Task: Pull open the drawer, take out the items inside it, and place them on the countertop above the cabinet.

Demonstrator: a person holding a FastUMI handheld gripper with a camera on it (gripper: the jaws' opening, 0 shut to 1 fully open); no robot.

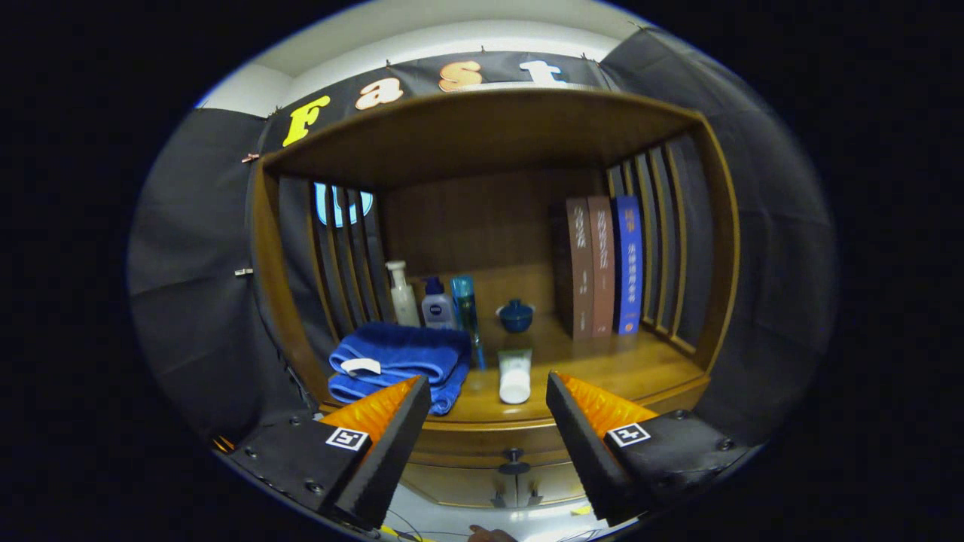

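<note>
My gripper (488, 391) is open, its two fingers spread wide with nothing between them. Beyond the fingers lies the wooden countertop (617, 369) of the cabinet. On it, just past the gap between the fingers, stands a white tube (515, 376) on its cap. Below the countertop's front edge, the drawer front (482, 452) is shut, with a small dark knob (514, 455) in its middle, lying low between my fingers.
A folded blue towel (399, 363) lies on the countertop behind my left finger. Behind it stand bottles (437, 303) and a small blue lidded jar (517, 315). Three books (602, 265) stand at the right. A wooden shelf roof (482, 128) and slatted sides enclose the space.
</note>
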